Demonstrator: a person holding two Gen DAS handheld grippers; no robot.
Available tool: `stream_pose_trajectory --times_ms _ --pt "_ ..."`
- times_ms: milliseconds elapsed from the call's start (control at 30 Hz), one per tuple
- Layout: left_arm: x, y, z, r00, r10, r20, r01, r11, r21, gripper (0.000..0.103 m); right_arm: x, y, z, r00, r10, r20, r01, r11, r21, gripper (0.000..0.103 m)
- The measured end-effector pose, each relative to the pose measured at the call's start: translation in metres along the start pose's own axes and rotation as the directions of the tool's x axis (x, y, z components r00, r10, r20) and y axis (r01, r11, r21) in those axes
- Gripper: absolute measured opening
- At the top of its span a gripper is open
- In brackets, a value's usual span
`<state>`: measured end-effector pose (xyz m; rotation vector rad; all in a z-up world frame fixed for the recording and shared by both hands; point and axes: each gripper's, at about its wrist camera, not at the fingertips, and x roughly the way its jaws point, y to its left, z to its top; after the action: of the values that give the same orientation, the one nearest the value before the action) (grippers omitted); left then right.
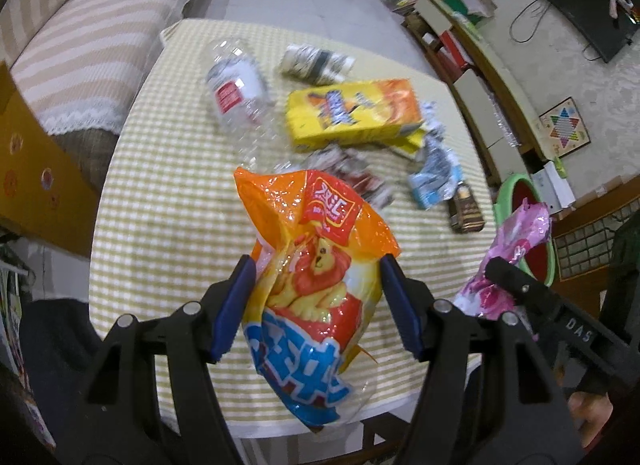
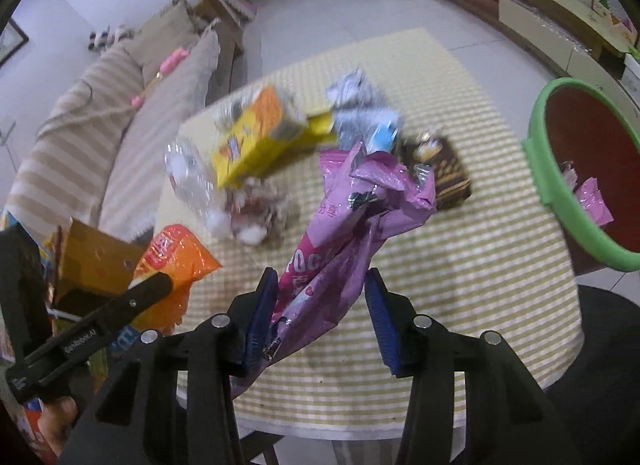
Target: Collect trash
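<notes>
Two tools up, one wrapper each. Left tool (image 1: 318,307) is clamped on the orange snack bag (image 1: 316,265), blue pads pressing both sides, bag lifted off the surface (image 1: 160,233). Right tool (image 2: 320,319) has the pink wrapper (image 2: 352,217) between its pads; left pad is on it, right pad's contact I can't tell. That wrapper is also clear of the surface.

Count of trash left on the checked cloth, left to right in the left wrist view:
- 1 clear plastic bottle (image 1: 240,93), red label, at 11 o'clock of the orange bag
- 1 small printed can or carton (image 1: 316,63), lying on its side at the far edge, blurred
- 1 yellow box (image 1: 352,113), at 12 o'clock of the bag, just beside the bottle
- 1 crumpled red-white wrapper (image 1: 352,177), right behind the bag's top
- 1 crumpled blue-silver wrapper (image 1: 436,173), at 1 o'clock, touching the yellow box's corner
- 1 small brown packet (image 1: 466,209), just right of the blue one

1 bin (image 2: 544,185), green rim, red inside, off the surface's right edge at 2 o'clock of the right tool; pink wrappers already lie in it.

Around: striped sofa (image 1: 88,37) at 10 o'clock, cardboard box (image 1: 36,169) at 9 o'clock, low shelf unit (image 1: 480,77) along the right wall. The held pink wrapper blocks part of the brown packet in the right wrist view.
</notes>
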<state>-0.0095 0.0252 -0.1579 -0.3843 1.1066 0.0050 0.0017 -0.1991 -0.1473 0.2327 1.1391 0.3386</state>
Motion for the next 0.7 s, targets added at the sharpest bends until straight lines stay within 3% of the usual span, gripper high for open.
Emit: stream_pose_trajectory --times_ms 300,700 --pt "-0.003 -0.033 0.020 0.998 -0.049 0.033 0.047 0.998 0.047 0.062 -0.024 -0.022 0.022 0.997 0.014 0.071 -0.019 0.997 0.079 0.044" --pt "-0.005 -0.060 0.032 0.996 -0.076 0.054 0.070 0.991 0.110 0.062 -0.045 -0.040 0.019 0.995 0.004 0.098 -0.015 0.993 0.120 0.044"
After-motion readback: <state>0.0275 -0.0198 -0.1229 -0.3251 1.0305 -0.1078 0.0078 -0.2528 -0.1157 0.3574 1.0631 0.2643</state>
